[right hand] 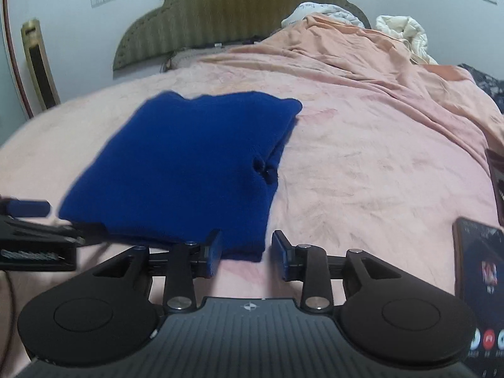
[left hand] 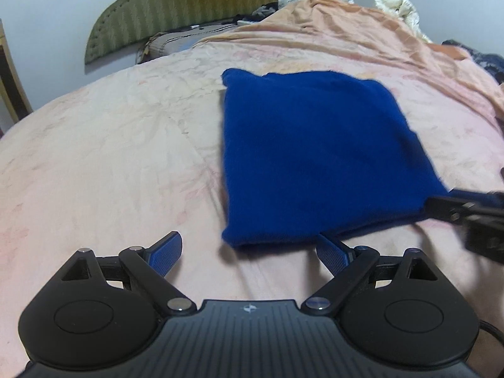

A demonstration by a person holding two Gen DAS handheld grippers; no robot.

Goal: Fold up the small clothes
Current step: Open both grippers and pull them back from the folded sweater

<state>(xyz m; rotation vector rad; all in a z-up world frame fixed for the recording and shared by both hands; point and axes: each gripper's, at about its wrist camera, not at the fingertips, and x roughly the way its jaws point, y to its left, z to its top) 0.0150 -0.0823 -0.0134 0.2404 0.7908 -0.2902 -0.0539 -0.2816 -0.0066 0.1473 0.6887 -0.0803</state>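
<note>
Left gripper (left hand: 250, 253): closest to its own camera, jaws spread wide with nothing between them; its right finger tip sits right at the near hem of the garment, the left finger over bare bedding.
Right gripper (right hand: 246, 253): jaws parted, narrower than the left one's, empty; the near right corner of the garment lies just ahead of its left finger, seemingly touching or a little under it, though I cannot tell which.
Blue knit garment (left hand: 315, 154): lies ahead of both claws on the pink bedspread (left hand: 110, 145), flattened into a compact, roughly square packet; layered edges show along the side ahead of the right claw, so it looks already doubled over.
Loose detail: a small dark pucker or gap (right hand: 264, 168) sits on that layered side; what it is cannot be made out.
Done so far (judgement): the main folds appear finished, and both claws have let go.
Left to do (judgement): perhaps one more fold in half or a tidy of the layered side; otherwise this piece is complete, and no other unfolded small clothing is clearly visible.
Surroundings: a phone (right hand: 478, 283) with a lit screen lies just right of the right claw; rumpled peach duvet (right hand: 362, 53) and green headboard (right hand: 226, 12) are well beyond the garment.
</note>
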